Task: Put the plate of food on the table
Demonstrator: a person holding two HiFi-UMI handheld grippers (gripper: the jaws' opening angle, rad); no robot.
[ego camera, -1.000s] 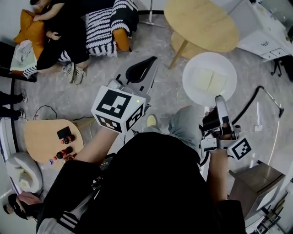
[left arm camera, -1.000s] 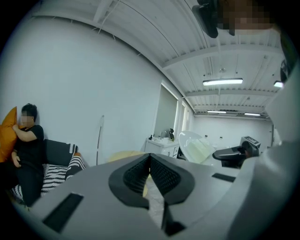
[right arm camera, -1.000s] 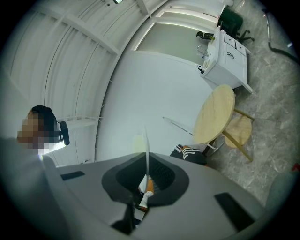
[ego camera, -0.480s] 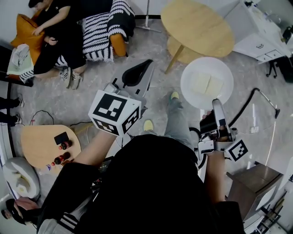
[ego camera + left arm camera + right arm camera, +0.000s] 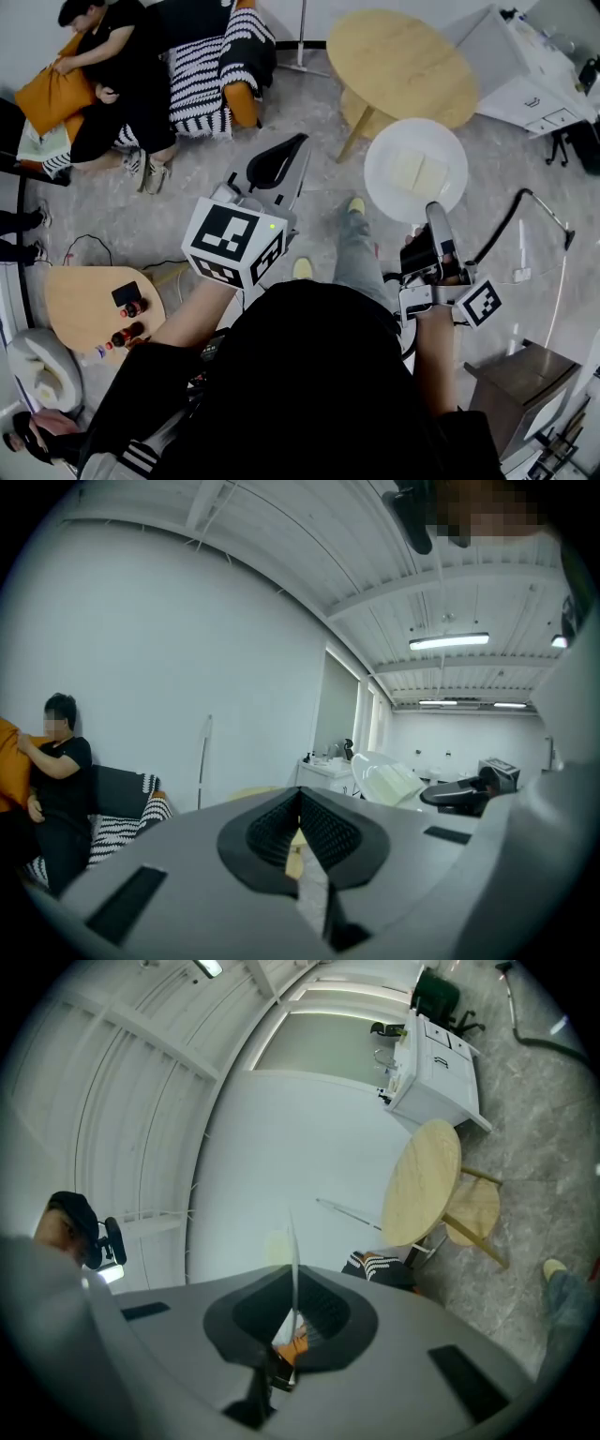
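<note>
- My right gripper [image 5: 433,211] is clamped on the near rim of the plate [image 5: 386,155], and the food [image 5: 419,172] lies flat on it.
- The plate hangs over the floor, just short of the table [image 5: 398,61], not yet on it.
- My left gripper [image 5: 298,142] is closed on nothing, off to the side.
- A one-edge grip lets the plate droop, so I'd carry it level, clear the table edge, then lower gently before letting go.
</note>
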